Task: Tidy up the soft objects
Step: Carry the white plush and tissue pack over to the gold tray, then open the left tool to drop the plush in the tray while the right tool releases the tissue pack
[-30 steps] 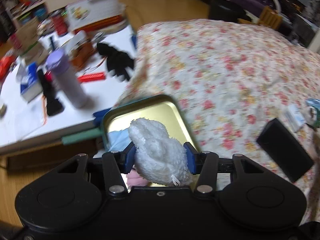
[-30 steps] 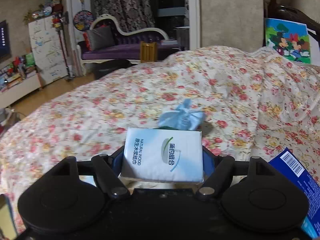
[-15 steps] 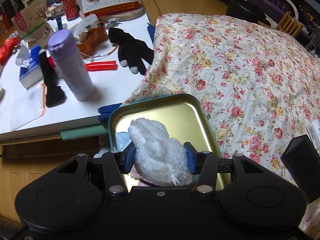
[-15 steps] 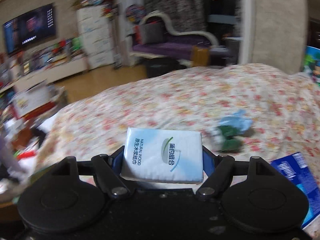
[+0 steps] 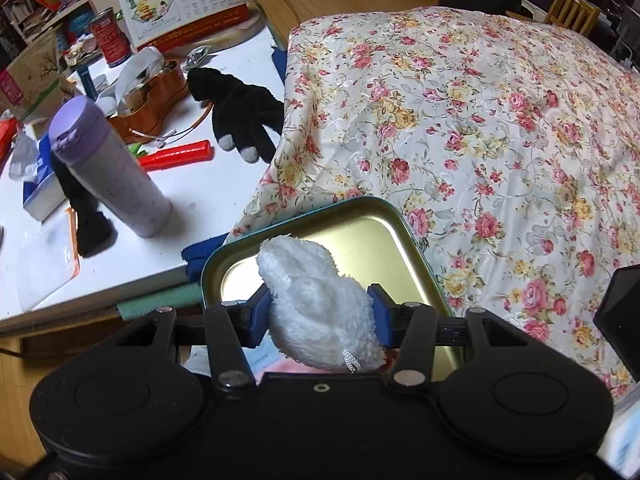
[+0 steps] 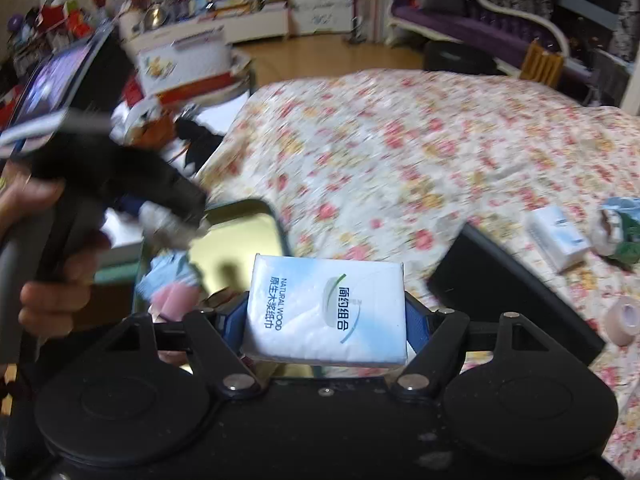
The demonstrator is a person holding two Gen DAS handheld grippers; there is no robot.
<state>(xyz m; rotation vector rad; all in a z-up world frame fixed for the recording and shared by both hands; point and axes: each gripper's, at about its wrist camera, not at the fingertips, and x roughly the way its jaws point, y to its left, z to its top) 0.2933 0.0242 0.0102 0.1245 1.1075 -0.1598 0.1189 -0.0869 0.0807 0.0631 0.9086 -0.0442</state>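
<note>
My left gripper (image 5: 318, 314) is shut on a white fluffy soft toy (image 5: 316, 304) and holds it over the near end of a gold tin tray with a teal rim (image 5: 360, 236) on the floral bedspread. My right gripper (image 6: 326, 316) is shut on a white and blue tissue pack (image 6: 326, 314), just right of the same tray (image 6: 240, 248). In the right wrist view the left gripper (image 6: 160, 212) shows blurred above the tray, with light blue and pink soft items (image 6: 172, 284) lying in the tray.
A white table (image 5: 208, 184) left of the bed holds a purple bottle (image 5: 108, 168), a black glove (image 5: 240, 116), a red bar and a calendar. A black box (image 6: 508, 288), another tissue pack (image 6: 556, 240), a crumpled wrapper (image 6: 620, 232) and a tape roll (image 6: 622, 318) lie on the bedspread (image 5: 480, 120).
My right gripper has swung left with the tissue pack, from the open bed to beside the tray. My left gripper has moved slightly forward over the tray, still holding the toy.
</note>
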